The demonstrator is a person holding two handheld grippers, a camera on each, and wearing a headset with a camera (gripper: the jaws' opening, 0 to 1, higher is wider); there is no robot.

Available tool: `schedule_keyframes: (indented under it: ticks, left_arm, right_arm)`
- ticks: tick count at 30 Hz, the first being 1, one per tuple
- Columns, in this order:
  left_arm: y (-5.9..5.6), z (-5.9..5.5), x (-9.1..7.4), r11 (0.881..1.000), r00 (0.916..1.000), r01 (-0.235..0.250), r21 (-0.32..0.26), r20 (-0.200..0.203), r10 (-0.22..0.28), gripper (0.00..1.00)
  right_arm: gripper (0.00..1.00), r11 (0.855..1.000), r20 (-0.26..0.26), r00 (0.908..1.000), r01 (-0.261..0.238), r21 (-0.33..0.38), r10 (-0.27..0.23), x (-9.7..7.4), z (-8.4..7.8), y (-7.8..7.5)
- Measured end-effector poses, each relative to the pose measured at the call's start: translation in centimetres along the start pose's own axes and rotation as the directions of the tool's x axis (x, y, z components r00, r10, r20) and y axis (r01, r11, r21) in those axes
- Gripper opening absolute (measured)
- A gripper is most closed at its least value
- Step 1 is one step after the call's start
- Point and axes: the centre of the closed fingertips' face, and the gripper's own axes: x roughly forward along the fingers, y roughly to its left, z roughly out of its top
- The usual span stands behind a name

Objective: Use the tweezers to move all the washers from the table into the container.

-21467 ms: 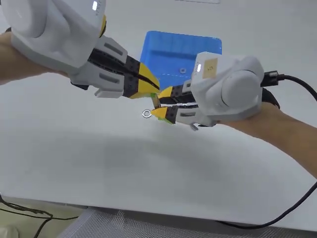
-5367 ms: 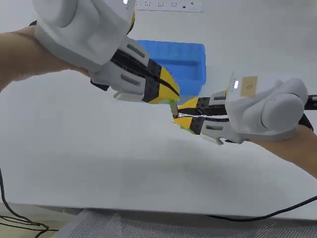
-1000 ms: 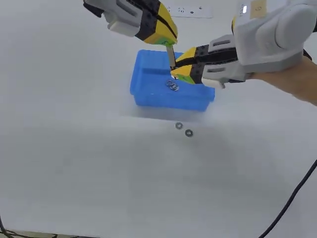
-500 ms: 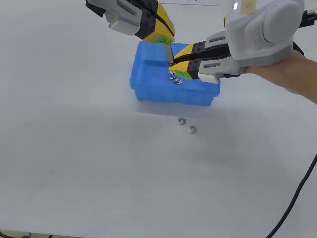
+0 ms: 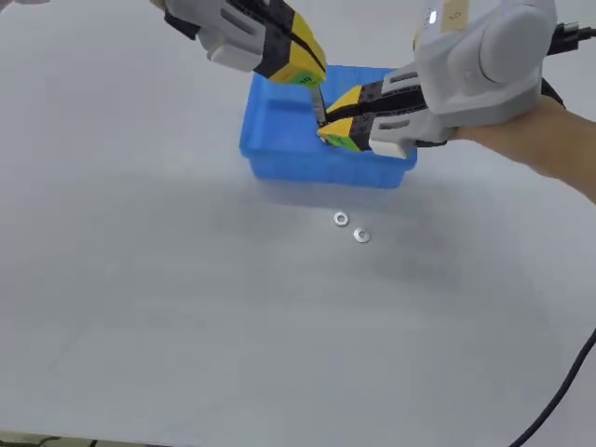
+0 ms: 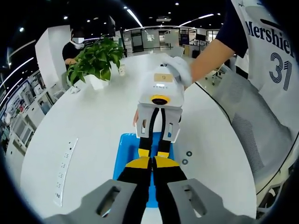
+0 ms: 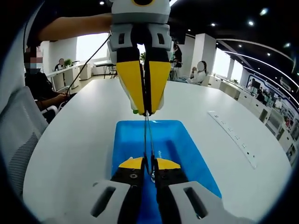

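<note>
A blue container (image 5: pixel 279 140) stands on the white table. Over it, my left gripper (image 5: pixel 312 79) comes in from the upper left, shut on the top of thin metal tweezers (image 5: pixel 320 104) that point down into the container. My right gripper (image 5: pixel 333 126) reaches in from the right, its jaws shut on the tweezers' lower legs. In the right gripper view the tweezers (image 7: pixel 147 135) run down between my right gripper (image 7: pixel 149 164) tips above the container (image 7: pixel 182 144). Two washers (image 5: pixel 341 219) (image 5: pixel 361 237) lie on the table just in front of the container. The container's floor is hidden behind the grippers.
The white table (image 5: pixel 186 317) spreads wide in front and to the left. A black cable (image 5: pixel 559 400) trails from the right gripper at the lower right. In the left gripper view the two washers (image 6: pixel 187 157) lie beside the container (image 6: pixel 122 154).
Both grippers stay over the container with the tweezers. The right gripper now covers the washers that showed inside the container. The head view has shifted slightly.
</note>
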Motion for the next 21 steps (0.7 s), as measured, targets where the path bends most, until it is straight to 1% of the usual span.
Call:
schedule_keyframes:
  ticks: [6, 8, 13, 21]
  left_arm:
    - [0.02, -0.28, 0.33, 1.000, 1.0000, 0.001, -0.010, 0.000, -0.001, 0.05]
    - [-0.03, -0.26, 0.36, 1.000, 1.0000, 0.001, -0.015, 0.003, -0.001, 0.05]
    - [0.05, -0.30, 0.33, 1.000, 1.0000, -0.001, -0.014, -0.002, 0.001, 0.05]
    - [-0.36, 0.40, 0.17, 1.000, 1.0000, 0.000, 0.003, 0.003, 0.000, 0.05]
  right_arm:
    - [0.09, 1.000, -0.005, 1.0000, 0.002, 0.010, -0.002, 0.18, -0.55, -0.05]
    - [0.09, 1.000, -0.003, 1.0000, 0.002, 0.013, -0.002, 0.17, -0.55, -0.05]
    - [0.10, 1.000, -0.004, 1.0000, 0.006, 0.011, -0.006, 0.20, -0.54, -0.16]
    - [0.10, 1.000, 0.000, 0.9999, 0.016, -0.002, -0.016, -0.19, -0.09, -0.14]
